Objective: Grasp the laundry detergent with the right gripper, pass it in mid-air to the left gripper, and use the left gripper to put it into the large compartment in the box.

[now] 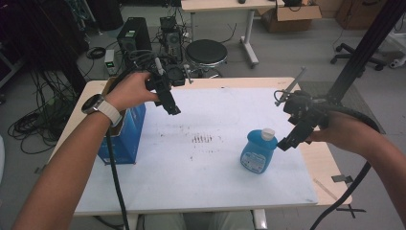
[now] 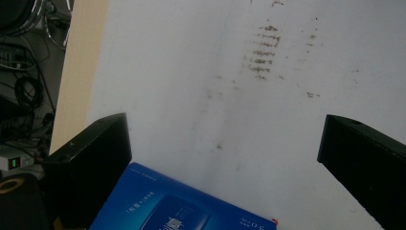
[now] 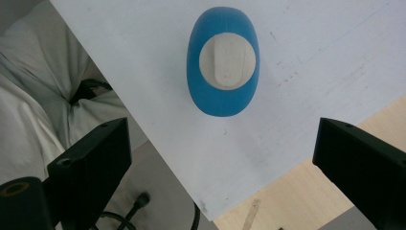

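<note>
We see a white sheet [image 1: 191,163] covering a wooden table [image 1: 330,177] at mid-frame. At center left a blue box [image 1: 125,139] stands on the sheet, and the left gripper [image 1: 173,109] hangs just beside its top, jaws pointing down. At center right a blue bottle [image 1: 258,152] with a white cap stands upright; the right gripper [image 1: 286,143] hovers just beside that cap. A black stool [image 1: 206,52] sits at upper center.

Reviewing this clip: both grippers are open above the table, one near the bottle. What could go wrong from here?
1. The right gripper hangs beside the blue bottle, which is upright; a sideways nudge could tip it.
2. The left gripper hovers near the blue box at the table's left edge; a bump might push it off.
</note>
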A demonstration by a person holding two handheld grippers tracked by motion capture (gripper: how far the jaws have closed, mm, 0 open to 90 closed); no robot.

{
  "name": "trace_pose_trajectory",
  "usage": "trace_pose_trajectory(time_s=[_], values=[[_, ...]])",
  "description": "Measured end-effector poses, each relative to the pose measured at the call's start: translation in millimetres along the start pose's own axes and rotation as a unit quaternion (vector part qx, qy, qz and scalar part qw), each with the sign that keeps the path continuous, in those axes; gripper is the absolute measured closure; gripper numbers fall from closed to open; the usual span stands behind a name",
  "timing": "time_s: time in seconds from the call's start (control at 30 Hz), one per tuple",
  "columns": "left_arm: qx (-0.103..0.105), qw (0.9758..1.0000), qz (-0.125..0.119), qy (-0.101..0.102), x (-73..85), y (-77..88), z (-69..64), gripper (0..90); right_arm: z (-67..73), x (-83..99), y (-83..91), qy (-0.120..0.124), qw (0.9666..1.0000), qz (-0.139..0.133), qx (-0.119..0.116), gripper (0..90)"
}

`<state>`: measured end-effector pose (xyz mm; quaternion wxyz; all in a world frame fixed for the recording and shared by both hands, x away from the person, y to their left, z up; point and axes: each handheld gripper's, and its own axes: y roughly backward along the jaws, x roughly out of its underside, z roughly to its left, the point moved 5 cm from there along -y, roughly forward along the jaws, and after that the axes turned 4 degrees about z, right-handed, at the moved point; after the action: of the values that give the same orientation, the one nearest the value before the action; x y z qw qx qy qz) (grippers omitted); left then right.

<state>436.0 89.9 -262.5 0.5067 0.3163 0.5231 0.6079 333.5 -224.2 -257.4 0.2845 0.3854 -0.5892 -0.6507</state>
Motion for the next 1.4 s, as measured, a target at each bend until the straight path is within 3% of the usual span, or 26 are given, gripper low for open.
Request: trace_pose_trajectory(time_s=[0.63,1.13,1.4], values=[[-0.002,1.0,0.004,-0.001,1.2,0.9,-0.3,4.9,-1.2,13.5,-31.2,-0.024,0.9993,-0.027,-0.009,5.9],[0.0,1.0,0.004,0.0,1.9,-2.4,-0.9,4.9,-0.5,23.5,-49.6,-0.043,0.9957,-0.082,-0.008,6.2],[0.0,1.0,0.003,-0.002,0.7,-3.9,-1.8,4.9,1.7,29.9,-63.9,-0.04,0.9935,-0.106,-0.002,6.1]])
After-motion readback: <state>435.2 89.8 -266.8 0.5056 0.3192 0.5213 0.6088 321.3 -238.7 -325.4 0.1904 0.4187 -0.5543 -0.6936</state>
